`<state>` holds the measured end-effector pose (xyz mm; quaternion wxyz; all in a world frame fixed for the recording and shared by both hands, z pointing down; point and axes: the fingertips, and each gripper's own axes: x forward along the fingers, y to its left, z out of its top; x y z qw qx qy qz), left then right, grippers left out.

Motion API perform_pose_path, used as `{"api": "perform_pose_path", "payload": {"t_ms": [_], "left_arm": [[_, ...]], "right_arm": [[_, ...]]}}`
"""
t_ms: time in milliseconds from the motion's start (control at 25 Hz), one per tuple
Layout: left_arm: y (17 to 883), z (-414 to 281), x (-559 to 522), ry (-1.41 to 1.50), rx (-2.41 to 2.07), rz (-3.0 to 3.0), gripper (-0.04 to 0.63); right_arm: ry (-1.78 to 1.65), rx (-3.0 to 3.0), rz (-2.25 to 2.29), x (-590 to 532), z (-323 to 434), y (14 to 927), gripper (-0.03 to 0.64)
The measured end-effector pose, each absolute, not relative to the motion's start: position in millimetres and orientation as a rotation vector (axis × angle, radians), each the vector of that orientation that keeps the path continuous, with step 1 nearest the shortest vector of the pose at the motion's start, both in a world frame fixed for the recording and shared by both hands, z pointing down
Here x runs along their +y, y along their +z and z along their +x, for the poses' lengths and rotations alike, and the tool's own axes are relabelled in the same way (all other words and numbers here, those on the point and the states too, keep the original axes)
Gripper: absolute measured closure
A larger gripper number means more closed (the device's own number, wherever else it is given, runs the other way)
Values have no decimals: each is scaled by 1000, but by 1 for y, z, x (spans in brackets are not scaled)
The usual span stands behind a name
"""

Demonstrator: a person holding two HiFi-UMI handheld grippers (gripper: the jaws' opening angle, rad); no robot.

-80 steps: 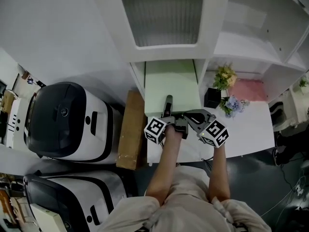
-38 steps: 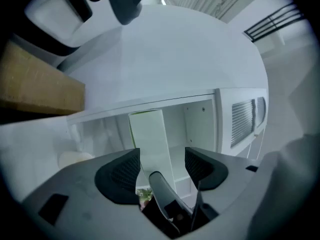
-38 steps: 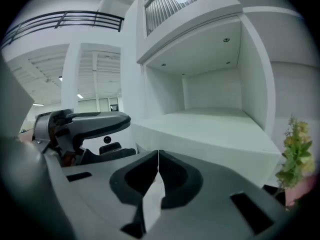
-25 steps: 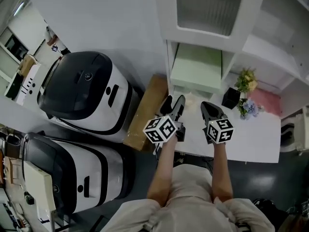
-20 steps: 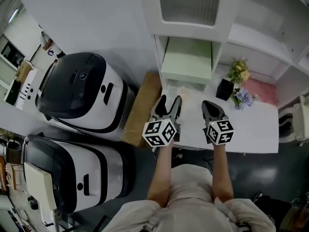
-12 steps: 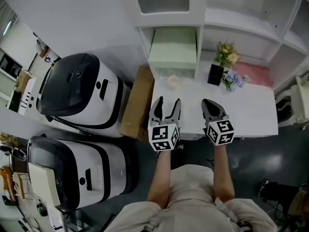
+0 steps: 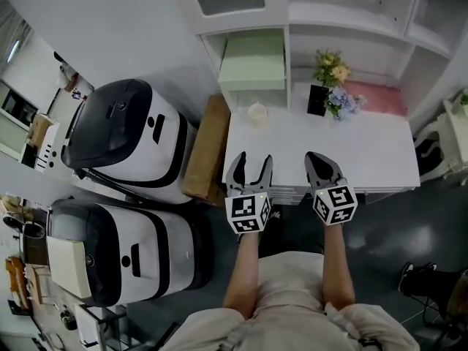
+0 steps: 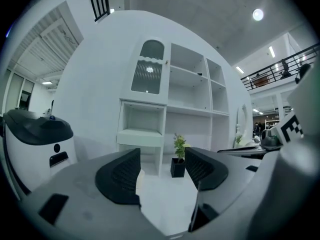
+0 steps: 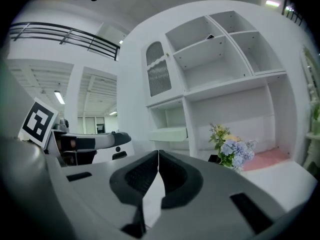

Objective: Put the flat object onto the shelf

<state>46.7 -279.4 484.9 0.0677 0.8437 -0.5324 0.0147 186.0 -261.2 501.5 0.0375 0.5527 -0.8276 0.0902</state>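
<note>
Claws first: left claw point(image 7: 253, 161) has jaws apart w/ nothing between them. Right claw point(image 7: 319, 159) has jaws pressed together, also empty. Both hang just off the near edge of the white surface point(image 7: 365, 156), touching nothing.

Nearest hazard is the brown box point(image 7: 205, 148) leaning beside the surface on the left. A careless sideways swing of the left claw could clip it.

Next out, a small cream cup point(image 7: 256, 113) stands on the surface right in front of the low left cubby. Any reach back in to tidy goes over it, so a low approach could knock it over. A black pot point(image 7: 316, 99) w/ flowers point(image 7: 338, 97) stands just right of that cubby, at risk from a wide right-hand entry.

Farthest: the flat object point(image 7: 253, 61), pale green, lies on the shelf point(image 7: 252, 86) inside that cubby. Job looks done, imo. In the right gripper view its front edge seems to stick out a bit past the cubby front. If so, a bump to the unit or a stray claw tip under the lip could tip it off onto the cup. Depth of seating can't be judged from here.
</note>
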Motion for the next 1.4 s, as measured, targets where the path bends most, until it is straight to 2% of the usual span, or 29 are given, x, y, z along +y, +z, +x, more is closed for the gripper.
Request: {"api": "perform_pose_path", "payload": {"t_ms": [280, 560, 1000, 1160, 1400], "left_arm": [[475, 49, -258, 24, -1618, 2560, 316], [468, 43, -242, -19, -1636, 2552, 350], [470, 21, -224, 13, -1705, 2554, 482], [469, 15, -219, -6, -1718, 2548, 576], [473, 12, -212, 20, -1683, 2590, 586]], "right_arm": [[247, -2569, 1695, -236, 187, 491, 548], [241, -2578, 1722, -222, 191, 484, 548], [253, -2605, 1686, -216, 174, 488, 548], [239, -2609, 1683, -209, 170, 486, 548], [218, -2614, 1680, -203, 163, 486, 548]]}}
